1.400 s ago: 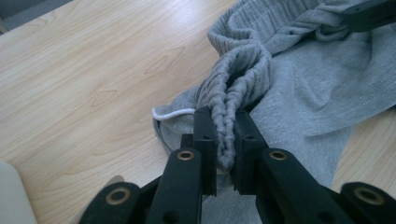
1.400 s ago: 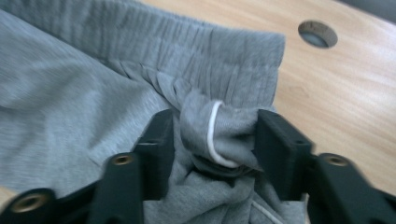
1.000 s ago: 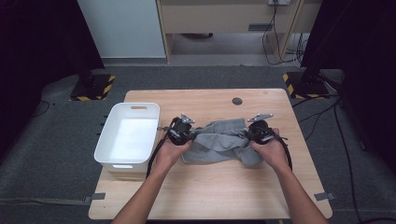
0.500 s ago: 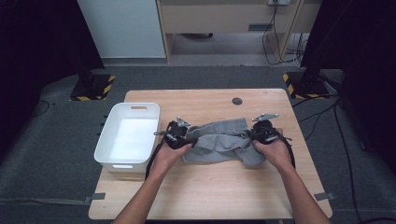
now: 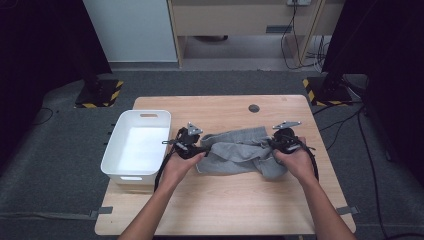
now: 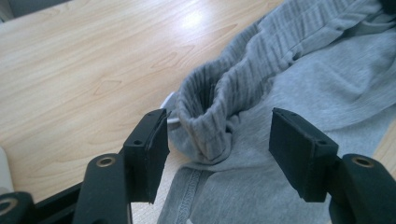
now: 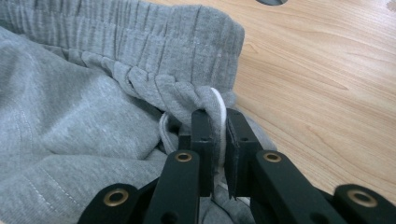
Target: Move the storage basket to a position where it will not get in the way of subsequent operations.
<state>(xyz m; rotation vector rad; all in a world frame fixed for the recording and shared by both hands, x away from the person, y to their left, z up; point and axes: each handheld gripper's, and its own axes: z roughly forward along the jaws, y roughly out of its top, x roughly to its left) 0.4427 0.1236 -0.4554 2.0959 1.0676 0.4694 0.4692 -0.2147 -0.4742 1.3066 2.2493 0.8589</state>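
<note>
- Two grippers work at a crumpled grey garment (image 5: pixel 240 156) that lies on the middle of the wooden table (image 5: pixel 225 210), between the person's two hands in the high view.
- Left gripper (image 6: pixel 219 144): its jaws have just been opening and stand apart now, released. A rolled fold of the garment's ribbed waistband (image 6: pixel 210 121) sits between the two black pads, but neither pad presses on it; a gap shows on each side in the left gripper view.
- A bit of white drawstring (image 6: pixel 172 122) peeks out beside that fold, on the table side of it.
- Right gripper (image 7: pixel 217 140): its jaws are nearly together and clenched on the far end of the same waistband, with the bunched ribbed cloth and a strand of white cord (image 7: pixel 218 112) pinched between the pads.
- In the high view the left gripper (image 5: pixel 200 148) is at the garment's left edge and the right gripper (image 5: pixel 272 145) at its right edge, each with a grey plate on top.
- A white bin (image 5: pixel 116 150) stands on the table just left of the left hand, apart from the garment.
- A small dark round disc (image 5: pixel 254 108) is in the tabletop behind the garment, well apart from both grippers.
</note>
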